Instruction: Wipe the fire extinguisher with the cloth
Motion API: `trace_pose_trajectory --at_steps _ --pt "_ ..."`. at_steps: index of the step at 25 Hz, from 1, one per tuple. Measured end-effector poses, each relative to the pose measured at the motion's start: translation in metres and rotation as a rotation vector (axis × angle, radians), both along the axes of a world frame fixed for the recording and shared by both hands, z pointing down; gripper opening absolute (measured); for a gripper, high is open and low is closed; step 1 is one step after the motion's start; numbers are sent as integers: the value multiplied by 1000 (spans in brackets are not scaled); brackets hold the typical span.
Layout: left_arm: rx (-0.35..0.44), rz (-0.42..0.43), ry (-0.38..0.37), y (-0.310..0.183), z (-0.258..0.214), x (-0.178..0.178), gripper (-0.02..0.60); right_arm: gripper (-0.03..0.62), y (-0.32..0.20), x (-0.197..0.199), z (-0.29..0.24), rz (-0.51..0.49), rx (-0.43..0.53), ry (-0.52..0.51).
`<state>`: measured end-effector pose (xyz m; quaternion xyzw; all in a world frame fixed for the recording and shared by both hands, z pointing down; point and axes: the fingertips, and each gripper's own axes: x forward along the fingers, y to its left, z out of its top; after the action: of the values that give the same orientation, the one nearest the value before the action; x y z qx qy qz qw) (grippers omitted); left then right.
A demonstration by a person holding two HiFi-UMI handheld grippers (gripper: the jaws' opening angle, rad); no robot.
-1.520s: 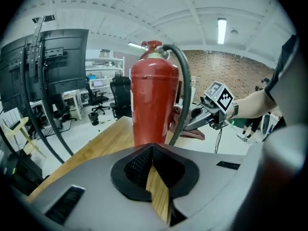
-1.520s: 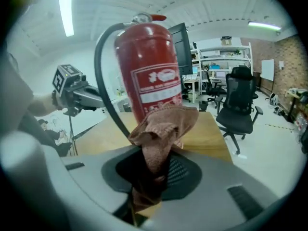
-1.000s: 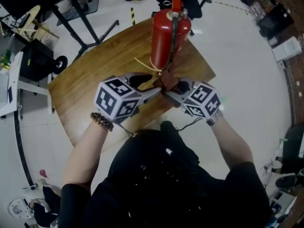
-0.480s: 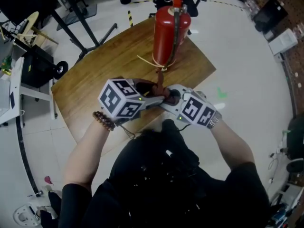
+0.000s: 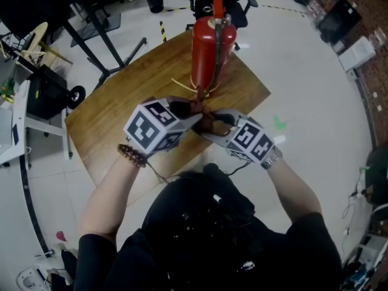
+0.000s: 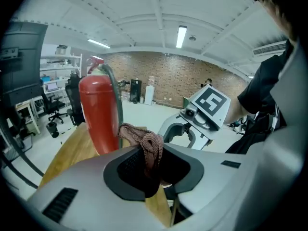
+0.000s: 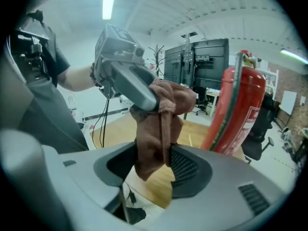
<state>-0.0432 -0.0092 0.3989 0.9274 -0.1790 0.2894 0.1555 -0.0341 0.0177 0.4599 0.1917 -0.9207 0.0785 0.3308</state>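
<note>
A red fire extinguisher (image 5: 209,47) stands upright on the far part of a wooden table (image 5: 121,120); it also shows in the left gripper view (image 6: 98,114) and the right gripper view (image 7: 236,109). Just in front of its base, both grippers meet at a brown cloth (image 5: 203,117). My left gripper (image 5: 193,115) has its jaws closing, and its tips pinch the bunched cloth (image 6: 147,148). My right gripper (image 5: 212,126) has its jaws opening; the cloth (image 7: 159,129) hangs loose between its wide-set pads (image 7: 185,167).
A yellowish cord (image 5: 182,83) lies at the extinguisher's base. Black stand legs (image 5: 109,23) and office chairs (image 5: 242,5) are on the floor beyond the table. A white cart (image 5: 15,114) stands at the left. The table's near edge is by my body.
The cloth has passed from the right gripper's grip to the left's: the right jaws spread apart and the left jaws closed on it. Both grippers shifted slightly towards the extinguisher.
</note>
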Motion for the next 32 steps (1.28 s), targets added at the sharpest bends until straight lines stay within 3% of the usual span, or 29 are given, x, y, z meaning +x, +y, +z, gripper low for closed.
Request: trace_pose_trajectory --at_steps 8,14,19,23,32 --pt "166 -186 -52 -73 -52 -9 86 249 -47 49 -1 129 -12 -16" --pt "267 -303 -38 -118 -90 -15 86 109 -74 71 0 230 -13 -47" --pt "310 -351 -8 -142 -109 -3 86 83 -80 81 6 239 -29 -66" --pt "318 -371 0 -160 -115 8 86 74 -85 85 2 245 -33 -85" --pt "231 -336 -31 -159 -81 21 86 66 -92 88 6 234 -45 -94"
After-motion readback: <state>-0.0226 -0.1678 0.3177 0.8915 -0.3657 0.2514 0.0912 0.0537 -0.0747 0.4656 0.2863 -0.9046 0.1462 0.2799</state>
